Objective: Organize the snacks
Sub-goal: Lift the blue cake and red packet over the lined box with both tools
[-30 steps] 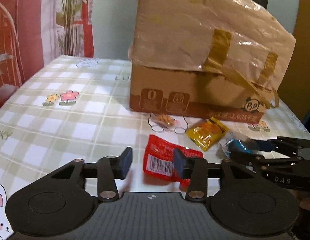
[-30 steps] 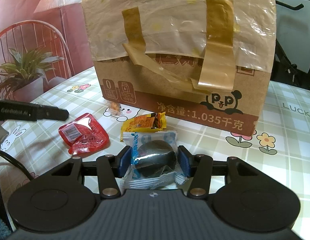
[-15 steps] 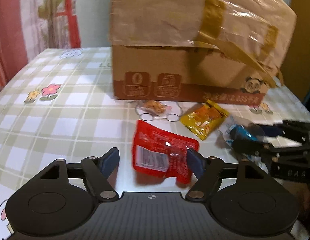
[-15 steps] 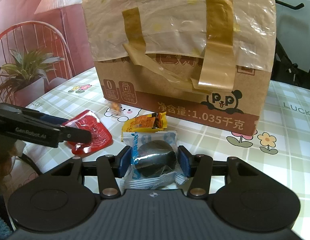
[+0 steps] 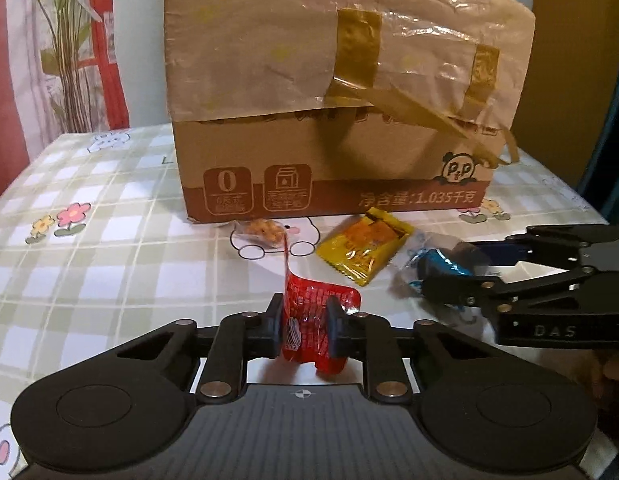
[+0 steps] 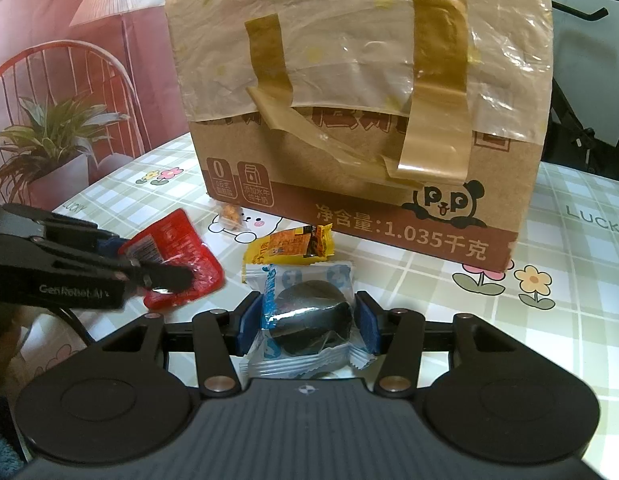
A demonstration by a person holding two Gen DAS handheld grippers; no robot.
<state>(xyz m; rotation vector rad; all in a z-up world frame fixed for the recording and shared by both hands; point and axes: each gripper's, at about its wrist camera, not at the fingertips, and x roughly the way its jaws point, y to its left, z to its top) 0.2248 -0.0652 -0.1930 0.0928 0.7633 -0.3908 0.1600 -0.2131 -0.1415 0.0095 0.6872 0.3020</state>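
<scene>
My left gripper (image 5: 305, 324) has its jaws closing on a red snack packet (image 5: 315, 300); the pads press its sides and the foil buckles upward between them. In the right wrist view the left gripper (image 6: 149, 262) comes in from the left over the same red packet (image 6: 197, 248). My right gripper (image 6: 309, 320) is shut on a blue-and-white wrapped round cookie (image 6: 305, 280), low over the table; the right gripper (image 5: 441, 268) also shows at the right of the left wrist view. A yellow packet (image 5: 365, 250) and a small clear bag of nuts (image 5: 263, 230) lie before the box.
A large taped cardboard box (image 5: 333, 168) with a panda print stands close behind the snacks. The checked tablecloth (image 5: 89, 272) stretches bare to the left. A potted plant (image 6: 49, 140) and a screen stand beyond the left table edge, and a dark chair (image 6: 581, 40) at the back right.
The left jaws widened around the flat red packet, then closed and squeezed it so that it buckles up. The right gripper has kept still with its cookie.
</scene>
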